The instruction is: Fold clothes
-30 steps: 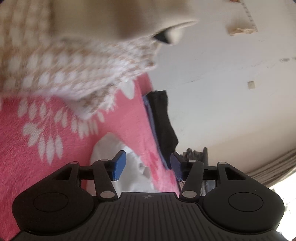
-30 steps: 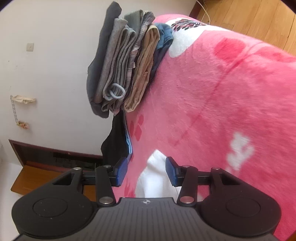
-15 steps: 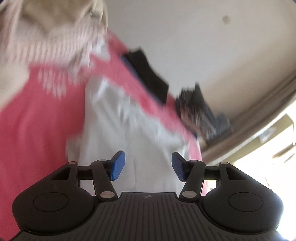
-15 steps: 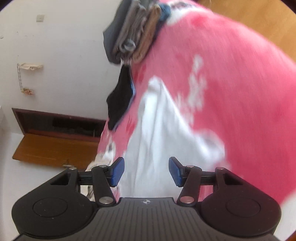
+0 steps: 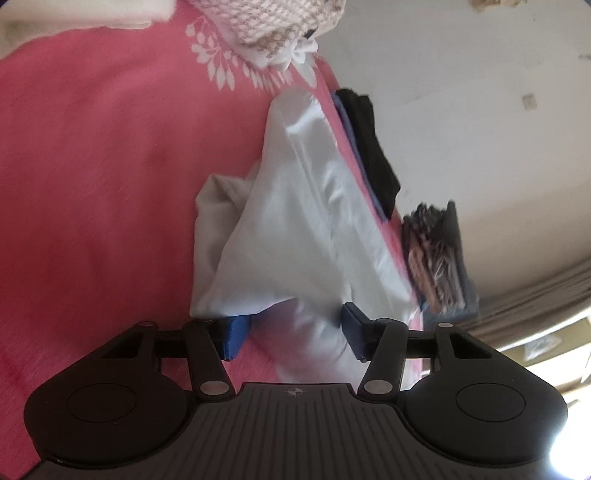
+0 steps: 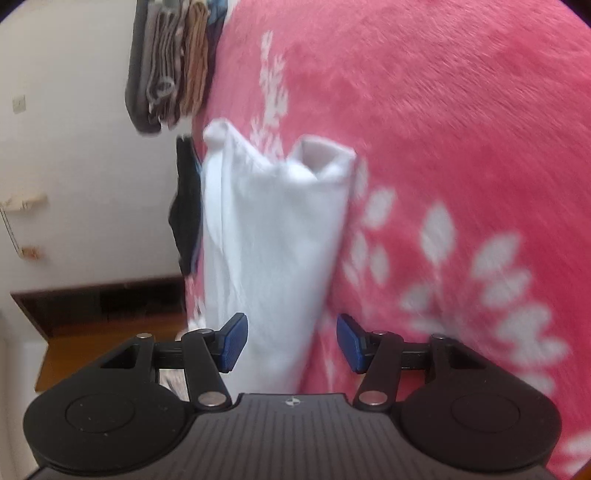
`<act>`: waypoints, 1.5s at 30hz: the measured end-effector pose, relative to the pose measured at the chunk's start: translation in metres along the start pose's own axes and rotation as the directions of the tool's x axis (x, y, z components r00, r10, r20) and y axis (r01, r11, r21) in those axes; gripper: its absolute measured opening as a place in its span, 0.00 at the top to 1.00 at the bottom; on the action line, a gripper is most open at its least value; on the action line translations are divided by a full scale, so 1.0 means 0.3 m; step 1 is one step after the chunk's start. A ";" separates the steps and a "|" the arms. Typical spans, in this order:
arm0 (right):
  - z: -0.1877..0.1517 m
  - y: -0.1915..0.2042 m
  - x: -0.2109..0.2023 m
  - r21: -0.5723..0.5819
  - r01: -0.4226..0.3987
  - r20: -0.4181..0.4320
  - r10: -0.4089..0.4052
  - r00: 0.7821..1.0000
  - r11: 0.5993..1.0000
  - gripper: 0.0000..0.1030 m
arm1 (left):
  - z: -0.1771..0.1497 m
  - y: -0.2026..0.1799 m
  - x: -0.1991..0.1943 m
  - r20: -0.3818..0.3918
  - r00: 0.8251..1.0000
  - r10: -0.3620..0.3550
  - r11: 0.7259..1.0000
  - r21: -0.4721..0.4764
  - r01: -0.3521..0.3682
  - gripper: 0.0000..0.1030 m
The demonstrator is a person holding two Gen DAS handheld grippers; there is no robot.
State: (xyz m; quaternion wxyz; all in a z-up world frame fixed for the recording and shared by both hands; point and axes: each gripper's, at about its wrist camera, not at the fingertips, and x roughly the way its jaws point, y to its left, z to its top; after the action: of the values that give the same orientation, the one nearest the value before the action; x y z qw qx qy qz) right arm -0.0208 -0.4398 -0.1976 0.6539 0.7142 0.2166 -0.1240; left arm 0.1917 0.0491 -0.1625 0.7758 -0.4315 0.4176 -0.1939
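Note:
A crumpled white garment (image 5: 295, 221) lies lengthwise on the pink flowered blanket (image 5: 92, 184). My left gripper (image 5: 293, 334) is low over one end of it. Its jaws are closing, with white cloth between the blue pads (image 5: 236, 336), which do not press on it. From the other end, the right wrist view shows the same white garment (image 6: 273, 229), with a folded-over corner at its far end. My right gripper (image 6: 291, 342) stands open, and the near end of the cloth runs between its fingers without being pinched.
A stack of folded clothes (image 6: 170, 70) sits at the blanket's edge by the wall, with a black garment (image 6: 186, 206) beside it. A beige checked cloth (image 5: 280, 22) lies at the far end of the blanket. The pink blanket (image 6: 443, 110) stretches wide to the right.
Both grippers have come down and in toward the white garment, which now lies between each pair of fingers. The checked cloth has slid from close up to the top of the left view.

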 end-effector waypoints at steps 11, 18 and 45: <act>0.031 0.001 0.088 -0.038 0.012 0.154 -0.006 0.988 0.999 0.97 | -0.007 -0.028 0.014 0.137 0.990 0.044 0.999 -0.007 -0.044 0.99; -0.042 0.025 0.005 -0.107 0.009 0.192 0.012 0.981 0.994 0.99 | -0.037 -0.064 -0.120 0.171 0.985 0.033 0.999 0.025 -0.037 1.00; -0.549 -0.254 -0.642 -0.256 0.288 0.072 -0.279 0.958 0.923 0.71 | -0.284 0.141 -0.671 -0.044 0.964 0.261 0.930 0.278 -0.239 0.67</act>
State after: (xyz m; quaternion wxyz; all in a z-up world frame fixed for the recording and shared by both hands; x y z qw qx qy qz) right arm -0.2428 -0.3015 -0.1574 0.7220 0.5796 0.3210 -0.1993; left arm 0.0036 0.1622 -0.1246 0.8285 -0.2567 0.4693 -0.1659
